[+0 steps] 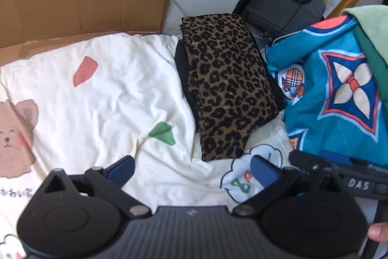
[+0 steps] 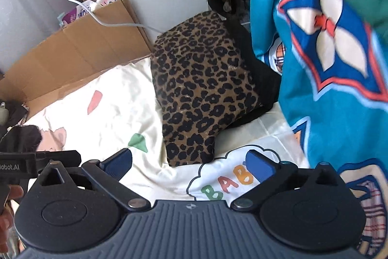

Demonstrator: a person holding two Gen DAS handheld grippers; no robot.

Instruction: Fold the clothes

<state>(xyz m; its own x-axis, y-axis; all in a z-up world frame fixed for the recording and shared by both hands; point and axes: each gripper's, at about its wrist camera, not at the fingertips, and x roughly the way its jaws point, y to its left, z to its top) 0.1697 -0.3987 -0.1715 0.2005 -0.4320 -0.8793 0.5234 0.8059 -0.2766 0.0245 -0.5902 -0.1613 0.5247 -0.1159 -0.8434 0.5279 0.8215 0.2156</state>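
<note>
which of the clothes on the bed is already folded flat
The leopard-print garment, lying as a neat rectangular stack on the cream sheet. The teal patterned garment beside it is still a loose, rumpled heap.

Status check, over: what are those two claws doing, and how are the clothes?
Left gripper open, empty. Right gripper open, empty. Leopard garment folded on the sheet. Teal garment heaped alongside, unfolded.

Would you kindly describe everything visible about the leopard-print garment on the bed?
The leopard-print garment is soft brown fabric with black spots, folded into a long, neat rectangle. It lies flat on the cream sheet, partly over a black garment. The teal patterned cloth lies beside it. Neither gripper touches it.
</note>
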